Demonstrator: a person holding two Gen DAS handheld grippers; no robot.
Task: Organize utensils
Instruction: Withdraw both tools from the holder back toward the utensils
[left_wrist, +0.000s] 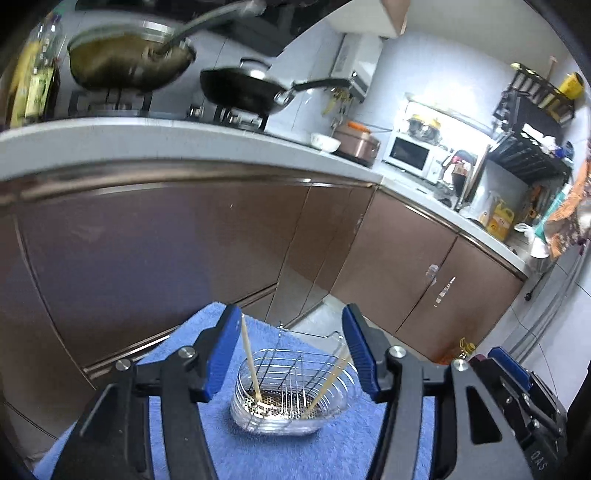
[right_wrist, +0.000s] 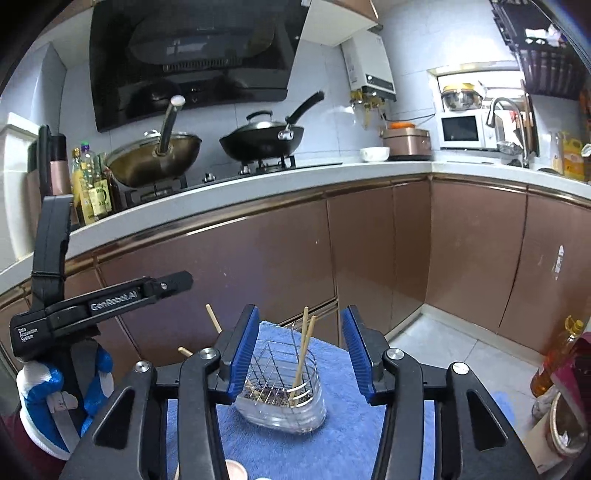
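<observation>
A clear plastic utensil holder (left_wrist: 291, 398) with a wire rack inside stands on a blue towel (left_wrist: 332, 454). One wooden chopstick (left_wrist: 250, 360) leans in its left side, close beside the left pad of my left gripper (left_wrist: 291, 314). More chopsticks (left_wrist: 332, 378) lean at its right. The left gripper is open above the holder, nothing pressed between its pads. In the right wrist view the holder (right_wrist: 284, 400) has two chopsticks (right_wrist: 306, 350) standing in it. My right gripper (right_wrist: 300, 314) is open around them without touching. Two more stick tips (right_wrist: 213, 318) show behind its left finger.
The left tool's black housing (right_wrist: 110, 299) and a blue-and-white gloved hand (right_wrist: 55, 387) are at the left. Brown cabinets (right_wrist: 258, 258) and a counter with a wok (right_wrist: 155, 158) and pan (right_wrist: 262, 142) lie beyond. An oil bottle (right_wrist: 557, 354) stands on the floor at right.
</observation>
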